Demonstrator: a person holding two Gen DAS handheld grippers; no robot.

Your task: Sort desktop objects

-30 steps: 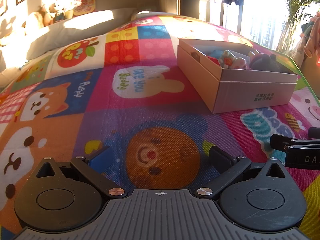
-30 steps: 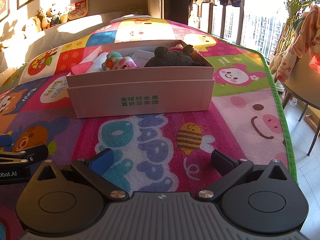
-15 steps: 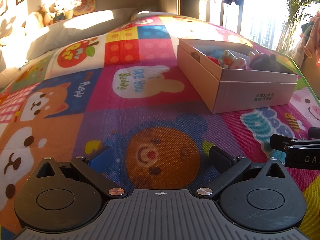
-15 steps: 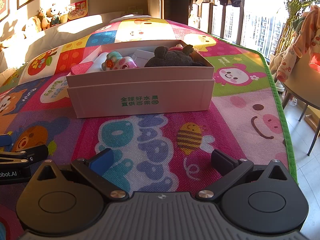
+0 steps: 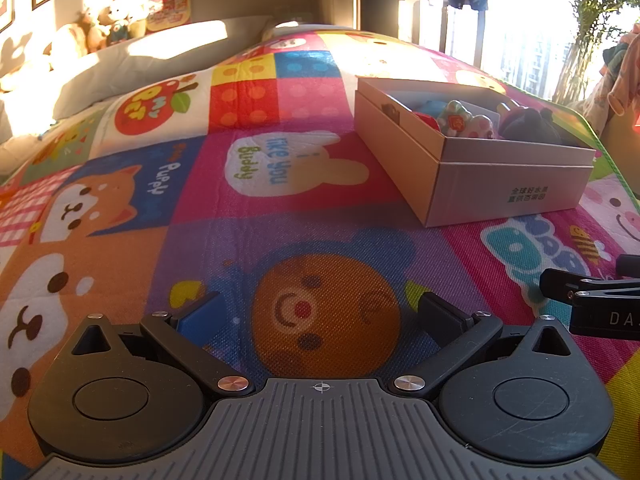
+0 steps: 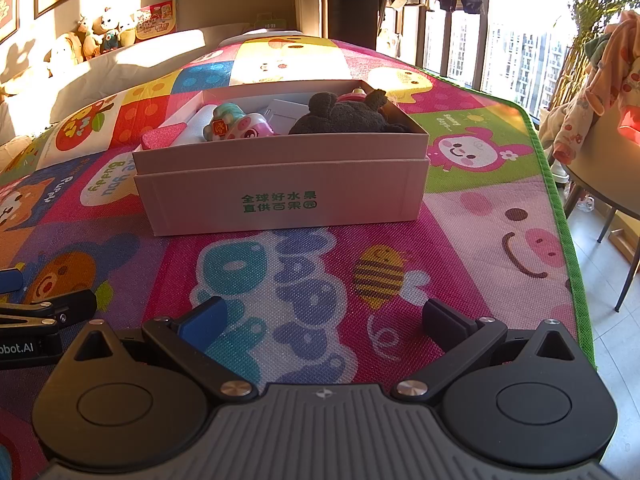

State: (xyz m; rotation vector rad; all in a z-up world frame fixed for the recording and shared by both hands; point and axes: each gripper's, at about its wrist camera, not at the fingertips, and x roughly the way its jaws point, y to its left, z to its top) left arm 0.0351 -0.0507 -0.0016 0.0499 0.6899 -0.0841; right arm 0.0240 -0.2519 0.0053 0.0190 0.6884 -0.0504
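A pale cardboard box [image 6: 280, 196] with green print stands on the colourful play mat [image 6: 460, 248]. In it lie a pastel pig toy [image 6: 232, 126], a dark plush toy [image 6: 348, 114], a white card [image 6: 286, 110] and a pink block [image 6: 164, 136]. The box also shows in the left wrist view [image 5: 500, 188], to the right. My right gripper [image 6: 324, 320] is open and empty, low over the mat in front of the box. My left gripper [image 5: 320, 316] is open and empty over the orange bear print.
The right gripper's side [image 5: 592, 300] shows at the right edge of the left view; the left gripper's side [image 6: 44, 320] at the left edge of the right view. The mat's green edge [image 6: 560, 200] drops to the floor. A round table [image 6: 608, 168] stands right.
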